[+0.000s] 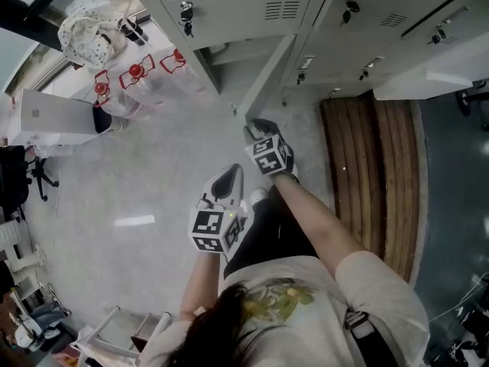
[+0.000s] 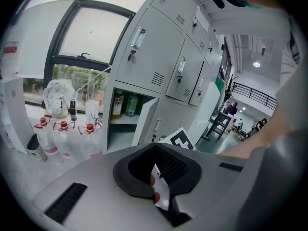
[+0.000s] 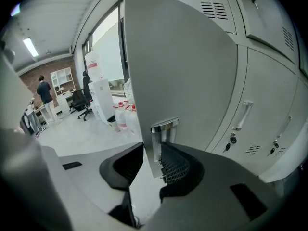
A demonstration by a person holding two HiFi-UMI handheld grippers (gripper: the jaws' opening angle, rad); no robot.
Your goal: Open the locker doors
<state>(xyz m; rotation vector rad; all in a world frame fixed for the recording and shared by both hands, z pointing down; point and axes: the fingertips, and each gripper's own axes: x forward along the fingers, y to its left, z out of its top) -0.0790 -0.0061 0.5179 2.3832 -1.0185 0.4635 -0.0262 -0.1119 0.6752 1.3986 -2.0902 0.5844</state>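
Observation:
A bank of grey lockers (image 1: 244,6) runs along the top of the head view. One lower locker door (image 1: 265,79) stands swung out, and its compartment (image 2: 124,110) holds bottles. My right gripper (image 1: 257,128) is at that door's free edge. In the right gripper view its jaws (image 3: 153,154) straddle the door edge (image 3: 183,71) at the chrome handle (image 3: 164,128), with a pad against each side. My left gripper (image 1: 231,176) hangs lower, away from the lockers. Its tips (image 2: 155,147) meet with nothing between them.
Several water bottles with red caps (image 1: 137,79) stand on the floor left of the lockers, beside a white box (image 1: 53,117) and a spotted bag (image 1: 88,37). A wooden bench (image 1: 374,174) lies to the right. The neighbouring doors are closed, with keys (image 1: 186,10) in their locks.

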